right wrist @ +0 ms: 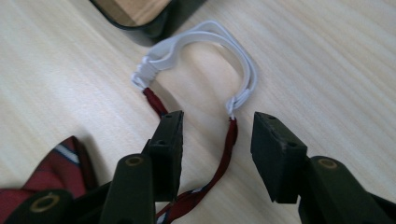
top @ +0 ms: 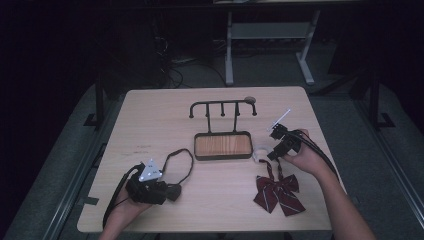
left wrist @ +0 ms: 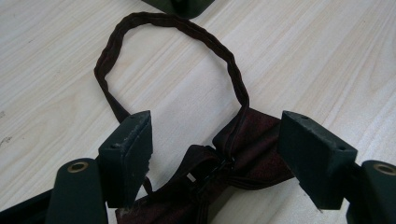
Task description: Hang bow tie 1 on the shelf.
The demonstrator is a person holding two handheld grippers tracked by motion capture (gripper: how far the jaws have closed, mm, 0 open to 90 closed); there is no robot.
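Left gripper view: dark maroon bow tie (left wrist: 243, 149) lies between the left gripper's (left wrist: 215, 149) parted jaws, strap loop running ahead, near surface's front-left corner. Right gripper (right wrist: 215, 140) jaws apart, straddling striped bow tie's strap (right wrist: 231, 140).

- A light wooden table (top: 150, 115) fills the frame's middle.
- Grey floor (top: 270, 67) surrounds it.
- White desk legs (top: 229, 50) stand at upper centre, in a dark room.

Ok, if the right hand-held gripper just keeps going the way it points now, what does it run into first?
Probably the white elastic loop of the striped bow tie, which lies straight ahead of the open right hand-held gripper. The wooden tray sits beyond it, to the left; depth is hard to judge.
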